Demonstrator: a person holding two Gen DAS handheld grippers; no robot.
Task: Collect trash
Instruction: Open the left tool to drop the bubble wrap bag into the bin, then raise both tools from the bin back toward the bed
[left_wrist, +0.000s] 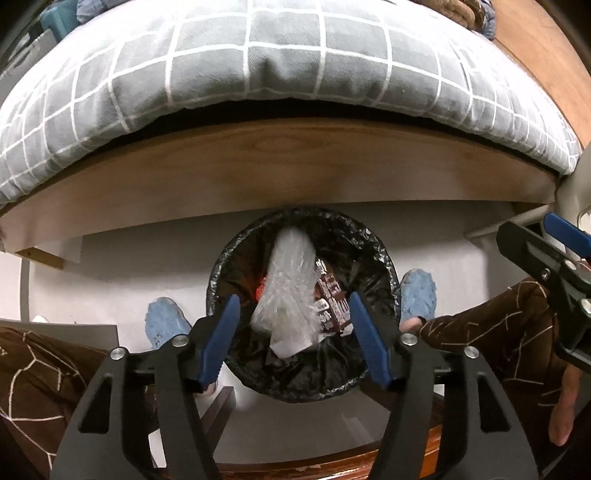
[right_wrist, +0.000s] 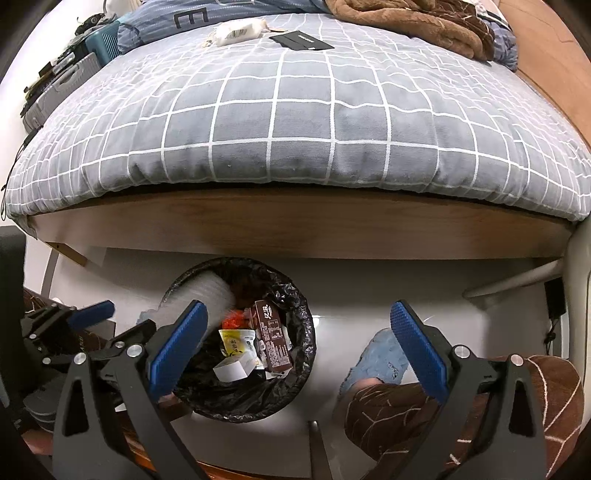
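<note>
Black plastic lined the round trash bin (left_wrist: 303, 373), which stood on the pale floor (left_wrist: 147, 266) just in front of a wooden bed frame (left_wrist: 280, 170). The left gripper (left_wrist: 293, 338) hung directly above the bin, pointing steeply down, its blue pads spread apart with nothing pressed between them; the crumpled clear plastic wrap (left_wrist: 291, 291) lay below the gap, inside the bin, its upper end leaning toward the far rim. Beside the wrap, to its right in the left wrist view, a brown printed carton (left_wrist: 332, 302) stood tilted in the liner, and a scrap of orange showed underneath.

The right gripper (right_wrist: 299, 347) was held to the right of the bin, also angled downward, its jaws wide and empty. From that view the bin (right_wrist: 243, 402) sat under the gripper's left finger, and more rubbish could be seen in it: a yellow packet (right_wrist: 236, 341), a small white box (right_wrist: 231, 369) and the same carton (right_wrist: 273, 341).

A person sat facing the bed, knees in brown patterned trousers (right_wrist: 399, 413) either side of the bin and feet in light blue slippers (left_wrist: 417, 295) on the floor. A grey quilt with a white grid (right_wrist: 295, 122) covered the mattress, and a brown blanket (right_wrist: 410, 22) lay bunched at its far end.
</note>
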